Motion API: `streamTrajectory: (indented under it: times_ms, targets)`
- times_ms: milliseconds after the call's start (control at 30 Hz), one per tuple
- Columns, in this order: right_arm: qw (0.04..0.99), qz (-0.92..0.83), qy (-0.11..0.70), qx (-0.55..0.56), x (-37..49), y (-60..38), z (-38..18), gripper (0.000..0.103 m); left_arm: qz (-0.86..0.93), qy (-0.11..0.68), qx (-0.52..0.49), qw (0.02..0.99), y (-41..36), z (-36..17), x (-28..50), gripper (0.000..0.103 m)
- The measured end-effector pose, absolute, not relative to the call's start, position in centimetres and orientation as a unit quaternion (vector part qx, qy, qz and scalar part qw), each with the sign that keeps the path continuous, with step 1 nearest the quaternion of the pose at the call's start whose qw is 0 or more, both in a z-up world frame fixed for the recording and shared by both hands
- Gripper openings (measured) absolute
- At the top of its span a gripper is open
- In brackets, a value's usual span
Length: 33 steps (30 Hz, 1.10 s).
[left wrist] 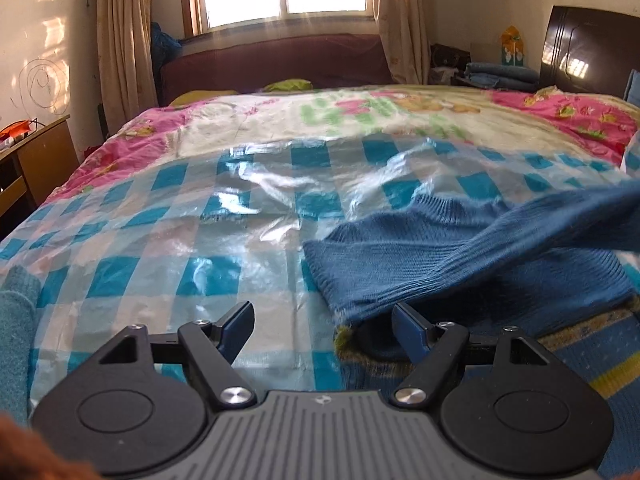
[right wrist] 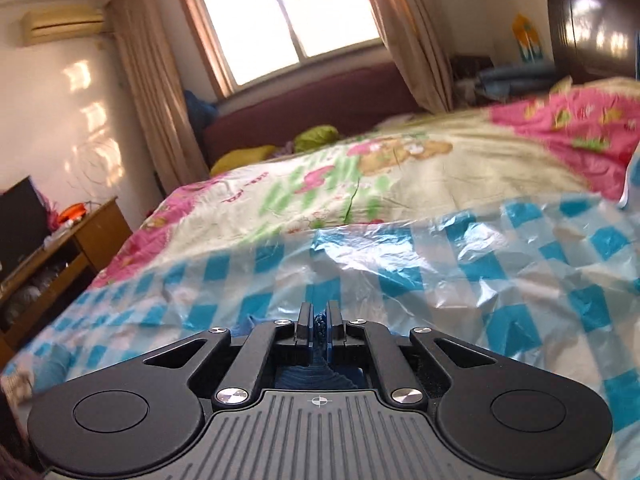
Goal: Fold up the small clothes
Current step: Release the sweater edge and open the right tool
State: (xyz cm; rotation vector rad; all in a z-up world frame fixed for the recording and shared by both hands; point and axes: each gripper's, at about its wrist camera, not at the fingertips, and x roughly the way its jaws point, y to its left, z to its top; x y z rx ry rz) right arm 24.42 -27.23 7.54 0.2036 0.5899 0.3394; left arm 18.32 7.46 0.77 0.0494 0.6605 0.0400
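Note:
A small blue knit sweater [left wrist: 460,256] lies on a blue-checked plastic sheet [left wrist: 180,248] on the bed, to the right in the left wrist view. One sleeve [left wrist: 560,220] is lifted and stretches off to the right edge. My left gripper [left wrist: 322,326] is open and empty, low over the sheet, with its right finger [left wrist: 408,328] at the sweater's near hem. My right gripper [right wrist: 319,322] is shut on a fold of the blue knit fabric [right wrist: 319,360], which bunches between the pads; the remainder of the sweater is hidden below it.
A striped blue and yellow garment [left wrist: 580,360] lies under the sweater at the right. A teal knit piece [left wrist: 16,320] lies at the left edge. The bed's pink floral quilt [right wrist: 420,168] stretches beyond the sheet. A wooden desk [right wrist: 72,240] stands left of the bed.

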Motion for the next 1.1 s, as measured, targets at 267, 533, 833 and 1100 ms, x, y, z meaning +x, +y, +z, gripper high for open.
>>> streamTrajectory:
  times_ms: [267,533,833,1100]
  targets:
    - [0.915,0.123,0.366,0.117,23.7,-28.9,2.8,0.019,0.015,0.342,0.053,0.938,7.1,0.1,17.9,0.08]
    - [0.87,0.12,0.425,0.22,26.2,-30.4,2.1,0.032,-0.004,0.332,0.054,0.942,6.0,0.7,19.3,0.08]
    - [0.846,0.1,0.453,0.262,27.5,-30.2,1.2,0.032,-0.018,0.328,0.07,0.942,4.9,0.7,19.3,0.08]
    - [0.836,0.1,0.485,0.238,28.5,-28.9,1.5,0.025,-0.018,0.328,0.065,0.942,4.8,0.7,19.2,0.08]
